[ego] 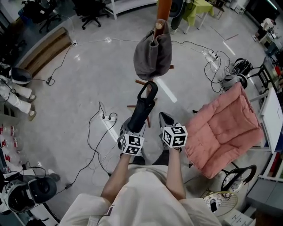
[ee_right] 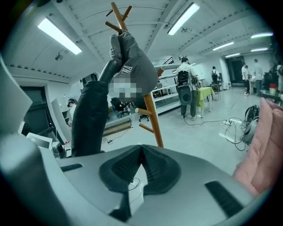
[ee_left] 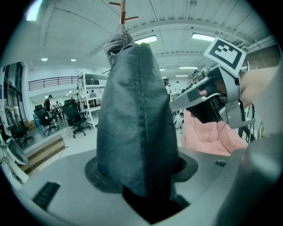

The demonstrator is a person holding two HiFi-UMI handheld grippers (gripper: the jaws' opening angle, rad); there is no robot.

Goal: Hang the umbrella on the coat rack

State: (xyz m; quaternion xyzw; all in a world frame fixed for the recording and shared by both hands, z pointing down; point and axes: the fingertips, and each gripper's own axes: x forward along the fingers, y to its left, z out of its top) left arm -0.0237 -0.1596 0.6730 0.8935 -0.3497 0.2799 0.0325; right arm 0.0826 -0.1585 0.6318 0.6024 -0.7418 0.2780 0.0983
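Note:
A dark folded umbrella (ego: pixel 142 110) in its sleeve points up and away from me, its wrist loop (ego: pixel 148 90) at the far end. My left gripper (ego: pixel 134 127) is shut on its lower part. In the left gripper view the umbrella (ee_left: pixel 137 119) fills the space between the jaws. My right gripper (ego: pixel 167 120) hovers just right of it, shut and empty, its pads (ee_right: pixel 132 167) meeting. The wooden coat rack (ego: pixel 158 27) stands straight ahead with a grey bag (ego: pixel 152 55) hung on it. From the right gripper view the rack's pole (ee_right: pixel 151 115) rises beyond the umbrella (ee_right: pixel 90 119).
A pink cushioned chair (ego: pixel 225 128) stands close on the right. Cables and a power strip (ego: pixel 108 118) lie on the floor to the left of the rack's wooden feet (ego: pixel 132 106). A racket (ego: pixel 219 202) and shelving are at the lower right; office chairs (ego: pixel 90 11) are far back.

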